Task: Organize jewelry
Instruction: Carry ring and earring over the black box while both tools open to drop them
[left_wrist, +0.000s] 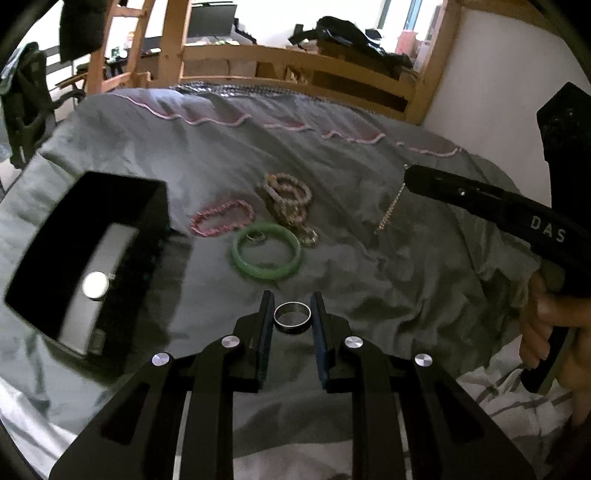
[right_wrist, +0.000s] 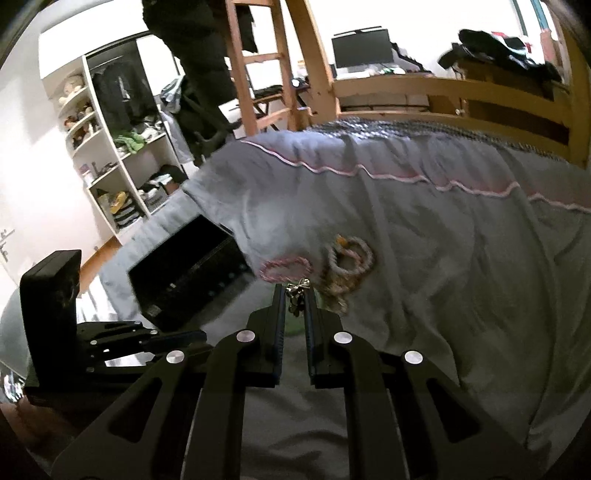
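My left gripper (left_wrist: 292, 308) is shut on a silver ring (left_wrist: 292, 318), held above the grey bedspread. A black jewelry box (left_wrist: 88, 258) stands open to its left, with a round silver piece (left_wrist: 95, 284) inside. Ahead lie a green bangle (left_wrist: 266, 251), a pink beaded bracelet (left_wrist: 222, 218) and a pile of pale bead bracelets (left_wrist: 288, 199). My right gripper (right_wrist: 296, 295) is shut on a thin silver chain (right_wrist: 297, 290); in the left wrist view the chain (left_wrist: 389, 210) hangs from its tip (left_wrist: 408, 177). The box (right_wrist: 184, 273) and bracelets (right_wrist: 347, 258) show in the right wrist view.
The grey bedspread (left_wrist: 369, 277) is wrinkled, with a pink scalloped trim (left_wrist: 280, 123) at the far side. A wooden bed frame (left_wrist: 295, 62) stands behind. White shelves (right_wrist: 107, 155) stand left of the bed. The left gripper's body (right_wrist: 51, 321) sits low left in the right wrist view.
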